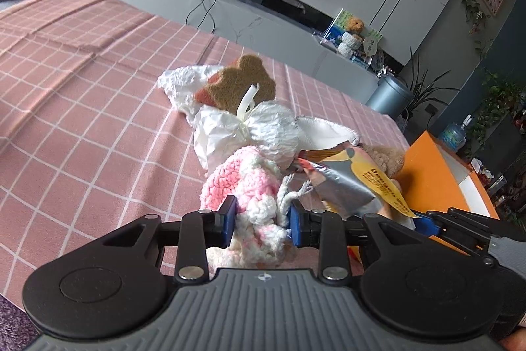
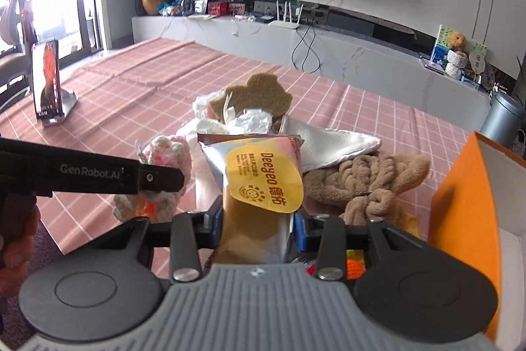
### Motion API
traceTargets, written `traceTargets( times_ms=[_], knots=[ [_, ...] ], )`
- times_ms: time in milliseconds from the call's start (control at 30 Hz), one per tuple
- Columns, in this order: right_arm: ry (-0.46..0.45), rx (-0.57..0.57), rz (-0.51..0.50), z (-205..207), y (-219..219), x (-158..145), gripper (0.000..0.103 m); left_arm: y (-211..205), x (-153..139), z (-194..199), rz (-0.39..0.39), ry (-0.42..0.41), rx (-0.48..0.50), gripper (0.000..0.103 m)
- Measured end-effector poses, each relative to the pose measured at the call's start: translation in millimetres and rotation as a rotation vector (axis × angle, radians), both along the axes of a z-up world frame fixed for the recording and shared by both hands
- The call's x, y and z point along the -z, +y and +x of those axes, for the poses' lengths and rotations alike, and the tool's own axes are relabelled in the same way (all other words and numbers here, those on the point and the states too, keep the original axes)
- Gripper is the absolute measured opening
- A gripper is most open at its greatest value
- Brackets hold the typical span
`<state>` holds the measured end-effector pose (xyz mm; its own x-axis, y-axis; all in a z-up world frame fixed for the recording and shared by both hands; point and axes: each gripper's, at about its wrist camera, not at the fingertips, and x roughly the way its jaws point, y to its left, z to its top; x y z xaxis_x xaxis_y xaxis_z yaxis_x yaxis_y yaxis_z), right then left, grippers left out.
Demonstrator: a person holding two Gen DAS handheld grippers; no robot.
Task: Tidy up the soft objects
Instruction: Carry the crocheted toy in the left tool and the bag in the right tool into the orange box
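A: What writing can you read?

B: The foil wet-wipe packet has a yellow label reading "Deeyeo" with Chinese characters beside it. The other tool's arm reads "GenRobot.AI".

A: Who holds the packet?

B: The right gripper is clenched on it; the blue pads press its lower part and it stands upright between them, above the pink checked tablecloth.

A: And the left gripper?

B: Clamped on the pink-and-white crocheted piece, at the near end of the pile.

A: Count the rest.

B: One brown bear-shaped sponge, one knotted white plastic bag, one white cloth, one tan braided plush. One orange box stands on the right, one phone on a stand on the left.
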<state>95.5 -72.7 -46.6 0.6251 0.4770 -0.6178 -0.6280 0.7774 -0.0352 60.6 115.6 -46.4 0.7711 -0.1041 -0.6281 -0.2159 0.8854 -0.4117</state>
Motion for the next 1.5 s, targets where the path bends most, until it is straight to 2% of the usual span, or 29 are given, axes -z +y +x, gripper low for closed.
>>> traceTargets(
  times_ms=[333, 500, 700, 900, 1000, 1233, 1367, 1500],
  knots=[
    [-0.057, 0.080, 0.070, -22, -43, -42, 0.040, -17, -44, -22, 0.036, -0.116, 0.041, 0.035],
    [-0.084, 0.133, 0.081, -30, -73, -56, 0.040, -39, -65, -22, 0.036, -0.157, 0.108, 0.035],
    [-0.068, 0.214, 0.082, -32, -118, -74, 0.040, -77, -86, -10, 0.042, -0.191, 0.240, 0.035],
    [-0.025, 0.292, 0.044, -29, -166, -86, 0.040, -133, -103, 13, 0.083, -0.228, 0.438, 0.035],
    [0.001, 0.331, 0.013, -24, -190, -88, 0.040, -163, -109, 23, 0.129, -0.245, 0.524, 0.035],
    [0.096, 0.407, -0.062, 3, -229, -73, 0.040, -221, -102, 52, 0.197, -0.229, 0.703, 0.035],
    [0.161, 0.405, -0.090, 19, -235, -58, 0.040, -239, -87, 74, 0.223, -0.161, 0.787, 0.035],
    [0.217, 0.392, -0.112, 36, -235, -45, 0.040, -256, -73, 85, 0.308, -0.111, 0.885, 0.035]
  ],
)
